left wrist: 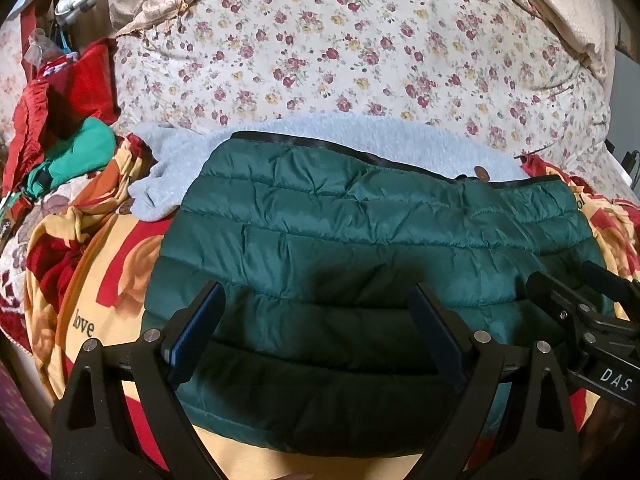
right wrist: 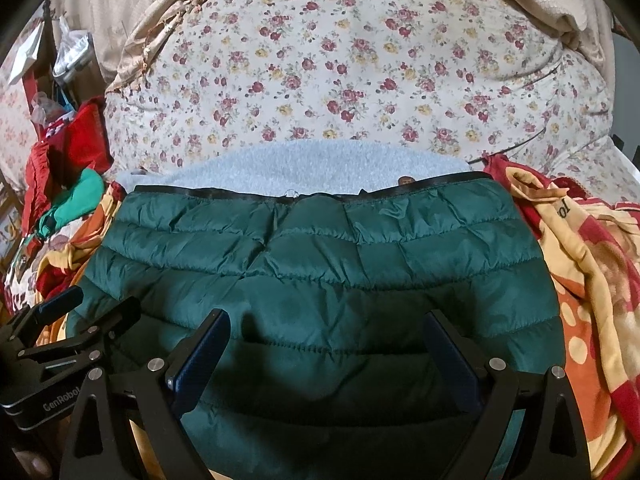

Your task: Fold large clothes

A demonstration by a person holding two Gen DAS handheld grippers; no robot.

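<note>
On the patterned blanket [right wrist: 592, 264], a green quilted jacket [right wrist: 320, 272] lies as a flat rectangle, black-trimmed hem away, over a grey fleece [right wrist: 320, 164]. Left gripper [left wrist: 316, 332] and right gripper [right wrist: 326, 356] hover above it, jaws wide, empty. Any further fold likely wants matched grips at both near corners.

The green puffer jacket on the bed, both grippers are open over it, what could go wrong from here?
The green puffer jacket looks slick and puffy, so the open left gripper or right gripper may pinch only the top layer. It overlaps the grey fleece, which could get dragged along. The two grippers sit close together, so they might collide.
</note>
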